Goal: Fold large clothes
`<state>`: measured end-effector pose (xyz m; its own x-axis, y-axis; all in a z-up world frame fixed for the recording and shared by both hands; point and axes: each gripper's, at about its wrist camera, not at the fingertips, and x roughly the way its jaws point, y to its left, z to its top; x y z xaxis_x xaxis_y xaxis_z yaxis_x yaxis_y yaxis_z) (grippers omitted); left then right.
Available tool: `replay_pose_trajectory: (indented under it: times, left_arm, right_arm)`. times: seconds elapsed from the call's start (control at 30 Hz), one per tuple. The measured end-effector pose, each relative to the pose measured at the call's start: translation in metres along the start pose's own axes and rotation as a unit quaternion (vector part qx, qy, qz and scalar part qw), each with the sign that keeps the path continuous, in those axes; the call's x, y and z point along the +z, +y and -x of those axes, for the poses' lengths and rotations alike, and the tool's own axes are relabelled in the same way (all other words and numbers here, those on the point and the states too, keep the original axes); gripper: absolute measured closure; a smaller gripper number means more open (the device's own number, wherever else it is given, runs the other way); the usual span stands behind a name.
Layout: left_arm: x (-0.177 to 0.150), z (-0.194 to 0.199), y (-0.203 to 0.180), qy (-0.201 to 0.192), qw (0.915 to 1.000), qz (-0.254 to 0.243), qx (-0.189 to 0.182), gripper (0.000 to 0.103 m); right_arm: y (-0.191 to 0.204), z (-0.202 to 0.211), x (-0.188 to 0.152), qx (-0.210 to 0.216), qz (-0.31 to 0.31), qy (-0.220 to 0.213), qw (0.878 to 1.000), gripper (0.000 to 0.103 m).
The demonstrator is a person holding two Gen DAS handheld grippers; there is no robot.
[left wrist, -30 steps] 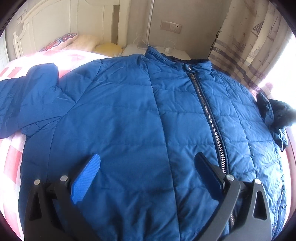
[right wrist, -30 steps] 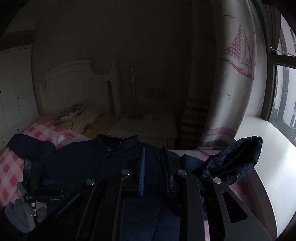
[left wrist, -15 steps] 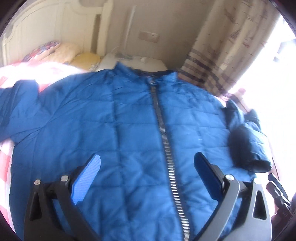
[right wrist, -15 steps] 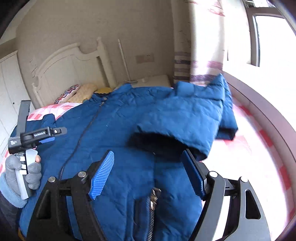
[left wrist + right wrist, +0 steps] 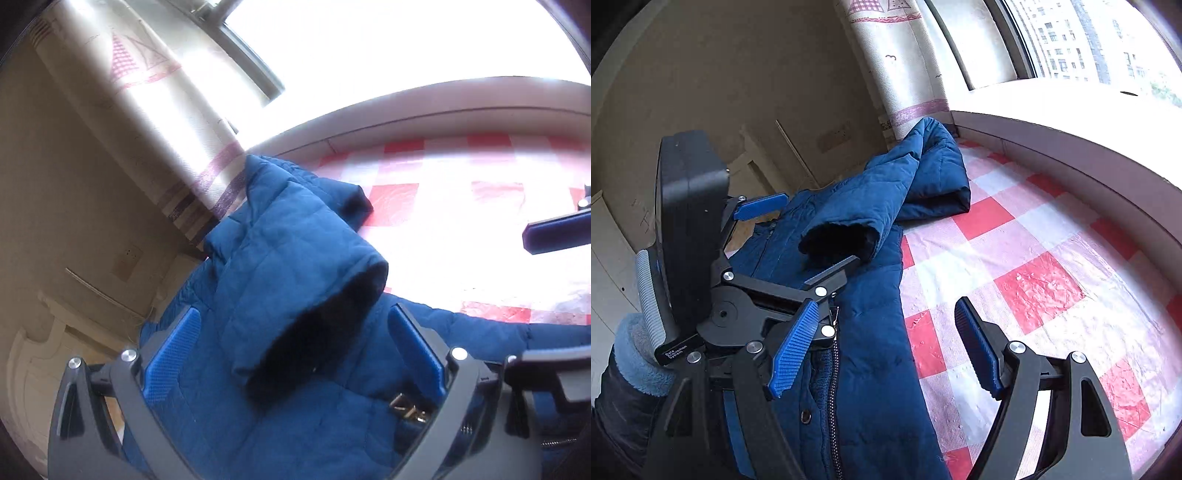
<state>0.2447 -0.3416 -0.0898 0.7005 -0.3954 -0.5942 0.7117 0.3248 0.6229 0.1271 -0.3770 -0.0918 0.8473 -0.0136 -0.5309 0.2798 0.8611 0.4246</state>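
Note:
A blue quilted jacket lies zip-up on the bed. Its right sleeve is folded in over the front, the dark cuff facing me. My left gripper stands open, a blue pad on each side of that cuff and neither pressing on it. In the right wrist view the left gripper hovers at the cuff, held by a gloved hand. My right gripper is open above the jacket's side edge near the zip, with nothing gripped. One right finger shows in the left wrist view.
A red-and-white checked bed cover stretches right of the jacket. A wide window ledge runs along the bed's far side, with a patterned curtain at its corner. A white headboard and a wall socket are behind.
The right gripper went from shut to open, and the sleeve now lies across the jacket's front. The left gripper swung right and rolled, from the jacket's chest to the folded cuff.

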Motion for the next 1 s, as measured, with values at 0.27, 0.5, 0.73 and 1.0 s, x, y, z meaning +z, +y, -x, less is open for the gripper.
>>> replay_pose_trajectory:
  times: [0.27,0.5,0.73,1.0]
  left_arm:
    - [-0.016,0.012,0.097,-0.026,0.9686,0.231,-0.089,0.088]
    - [-0.169,0.089,0.307,-0.166,0.7183,0.613,-0.283,0.088]
    - [-0.346,0.064,0.322,-0.079,0.6278,0.748,-0.201,0.014]
    - [-0.379,0.023,0.28,-0.021,0.6392,0.742,-0.201,0.014]
  right_arm:
    - [-0.008,0.013,-0.006,0.006,-0.022,-0.017,1.0,0.03]
    - [-0.002,0.007,-0.004,-0.001,-0.007,-0.017,1.0,0.03]
    - [0.002,0.004,-0.003,-0.008,0.0,-0.013,1.0,0.029]
    - [0.042,-0.015,0.018,-0.06,0.097,0.022,0.993,0.029]
